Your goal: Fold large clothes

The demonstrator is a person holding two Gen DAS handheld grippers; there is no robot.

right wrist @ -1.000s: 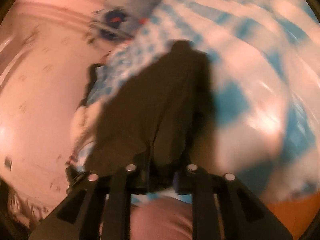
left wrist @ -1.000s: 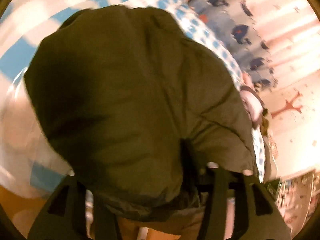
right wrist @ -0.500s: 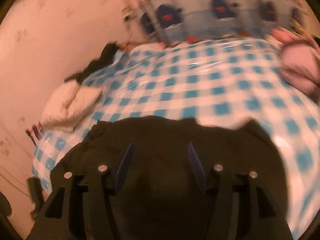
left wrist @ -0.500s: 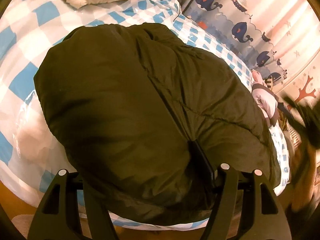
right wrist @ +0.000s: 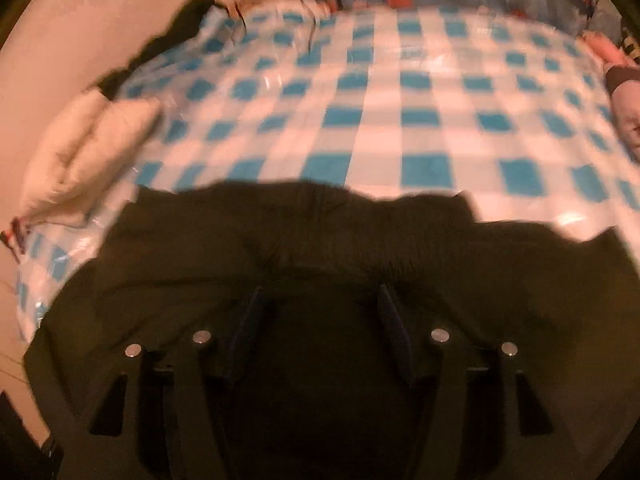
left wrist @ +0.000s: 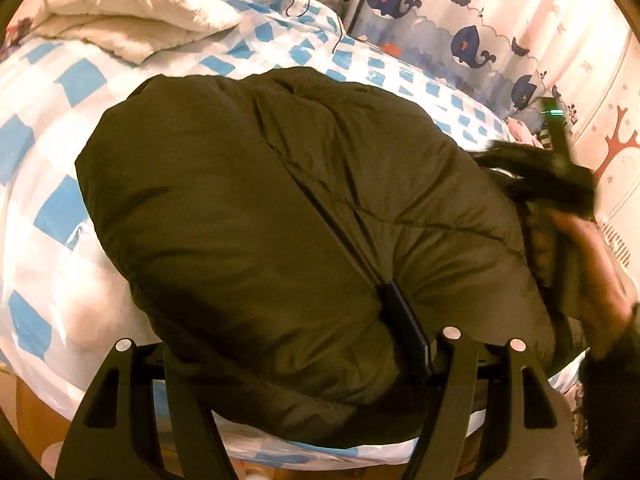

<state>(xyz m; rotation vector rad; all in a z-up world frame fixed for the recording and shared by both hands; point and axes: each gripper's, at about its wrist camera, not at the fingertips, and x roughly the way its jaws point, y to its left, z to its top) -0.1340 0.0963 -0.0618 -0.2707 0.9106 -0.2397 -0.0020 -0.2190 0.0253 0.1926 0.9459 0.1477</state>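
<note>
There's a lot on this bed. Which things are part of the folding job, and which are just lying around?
Part of the job:
- dark green puffy jacket
- left gripper
- right gripper

Just lying about:
- cream quilt
- black garment by the wall
- pink clothes
- checked bed cover
- whale curtain

The jacket (left wrist: 280, 220) hides one finger of the left hand-held gripper (left wrist: 288, 340). The right view is blurred; the pink clothes (right wrist: 628, 108) are cut off.
</note>
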